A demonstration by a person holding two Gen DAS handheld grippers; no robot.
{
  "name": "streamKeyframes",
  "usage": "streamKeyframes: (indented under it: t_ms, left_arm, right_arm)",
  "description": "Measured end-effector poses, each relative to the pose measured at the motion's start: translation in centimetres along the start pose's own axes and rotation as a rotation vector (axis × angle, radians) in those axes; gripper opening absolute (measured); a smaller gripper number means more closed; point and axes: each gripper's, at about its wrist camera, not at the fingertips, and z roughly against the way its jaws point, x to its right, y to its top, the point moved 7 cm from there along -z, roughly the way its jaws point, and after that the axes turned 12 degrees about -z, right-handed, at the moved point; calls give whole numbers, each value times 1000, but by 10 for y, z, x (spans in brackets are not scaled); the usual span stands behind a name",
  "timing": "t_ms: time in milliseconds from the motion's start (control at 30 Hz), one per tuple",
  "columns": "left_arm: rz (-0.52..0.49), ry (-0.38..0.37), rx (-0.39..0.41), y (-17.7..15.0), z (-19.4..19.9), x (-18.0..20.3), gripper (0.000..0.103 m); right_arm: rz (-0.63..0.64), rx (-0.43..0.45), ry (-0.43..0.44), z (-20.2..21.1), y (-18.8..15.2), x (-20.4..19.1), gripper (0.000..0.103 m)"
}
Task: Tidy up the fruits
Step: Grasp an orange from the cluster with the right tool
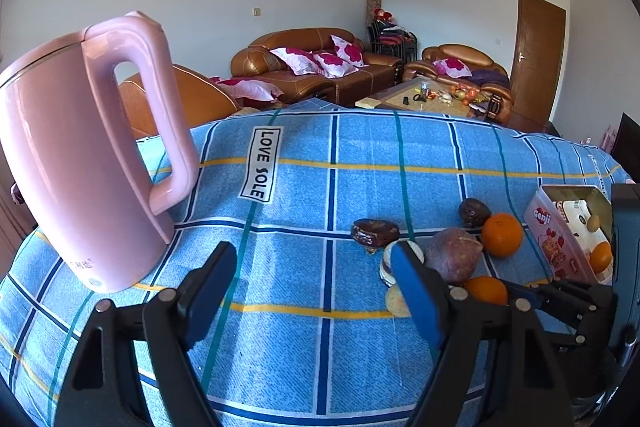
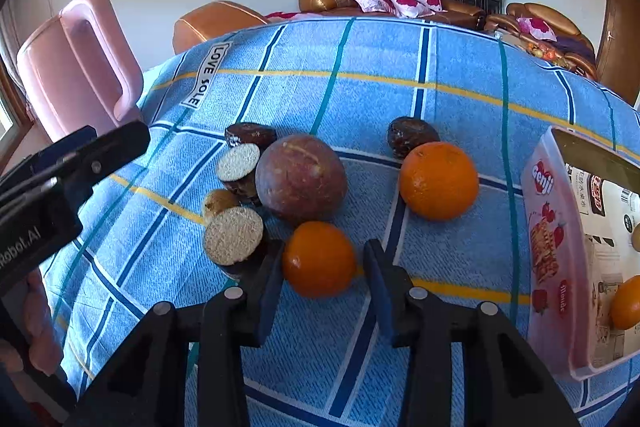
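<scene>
**Orange between the fingers**

On the blue checked table, the right tool stands spread around a small orange, its left finger touching. Beside it, the left tool hangs spread, empty.

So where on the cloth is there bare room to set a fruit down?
Bare cloth runs from the kettle to the dates, and all along the far side. Crowded: the dates, cookies, passion fruit and oranges cluster beside the tin, with the right gripper open around the near orange.
</scene>
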Motion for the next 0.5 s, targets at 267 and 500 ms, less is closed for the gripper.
streamKeyframes:
  t_ms: [267, 500]
  left_arm:
    - [-77, -193, 17, 0, 4, 34, 81]
    - [-213, -276, -20, -8, 1, 86, 72]
  right_arm:
    - [-33, 103, -5, 26, 4, 14, 34]
    - [-19, 246, -88, 67, 9, 43, 34]
